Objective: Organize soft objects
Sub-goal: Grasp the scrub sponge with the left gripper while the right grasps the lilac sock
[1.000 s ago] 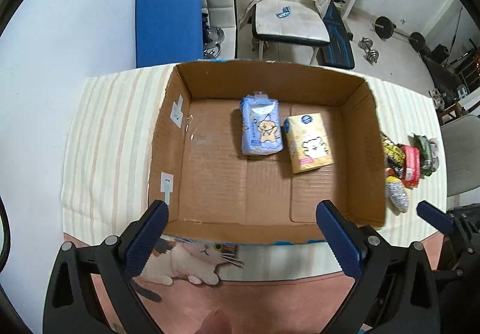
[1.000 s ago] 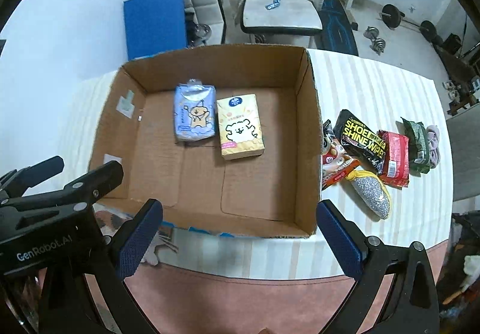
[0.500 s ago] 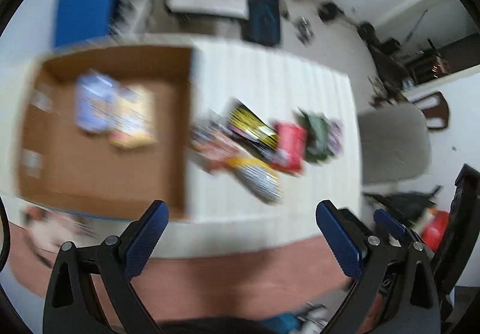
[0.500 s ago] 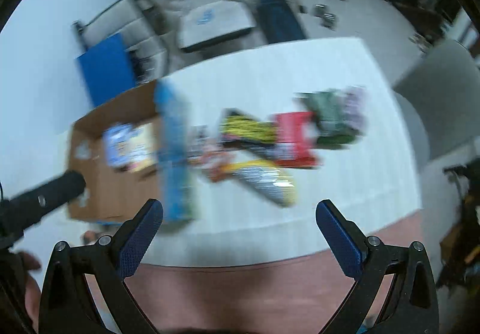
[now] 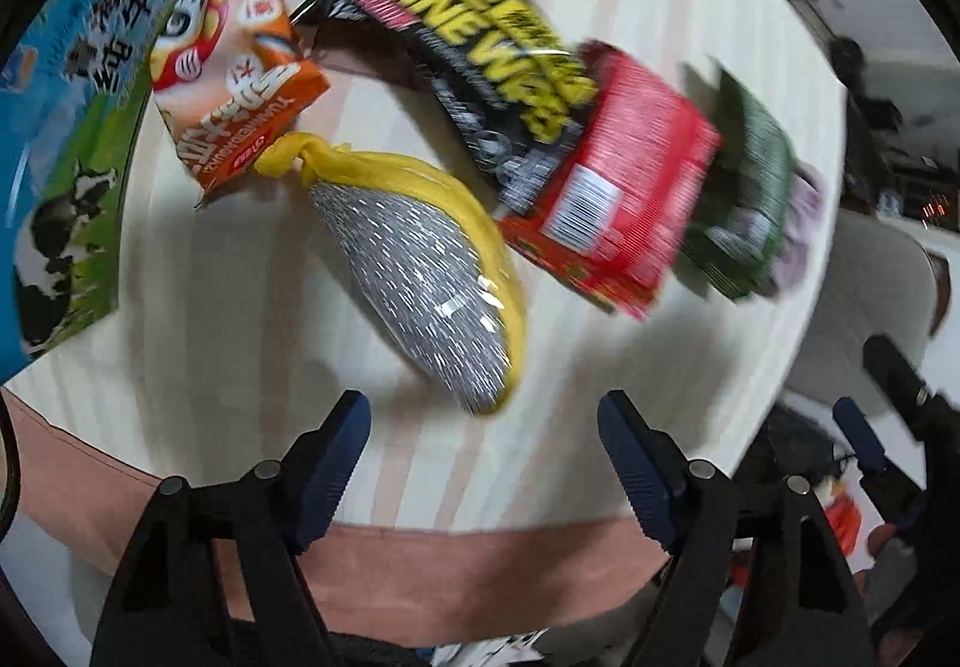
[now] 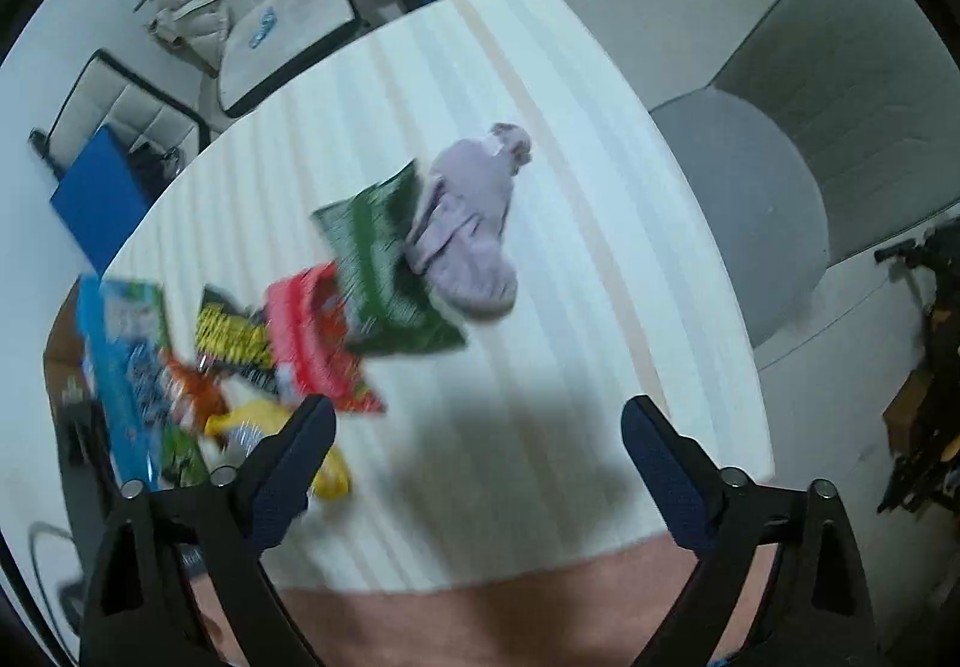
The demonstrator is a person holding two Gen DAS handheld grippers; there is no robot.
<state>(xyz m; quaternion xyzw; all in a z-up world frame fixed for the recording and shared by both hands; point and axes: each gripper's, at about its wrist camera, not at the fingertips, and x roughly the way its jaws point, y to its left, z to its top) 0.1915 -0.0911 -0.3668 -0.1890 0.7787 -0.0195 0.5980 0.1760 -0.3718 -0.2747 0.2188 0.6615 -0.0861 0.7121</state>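
Observation:
A row of soft packs lies on the striped cloth. In the left wrist view I see an orange snack bag, a silver and yellow scrub pad, a black and yellow shoe-shine pack, a red pack and a green pack. My left gripper is open and empty, just short of the scrub pad. In the right wrist view a lilac cloth bundle lies by the green pack. My right gripper is open and empty, short of them.
The cardboard box's printed blue and green outer wall stands left of the packs. A grey chair is to the right of the table. The table's front edge is close below the right gripper. A jacket-draped bench stands behind.
Both grippers have swung right, away from the box, and dropped close to the packs on the cloth. Both stay open and empty.

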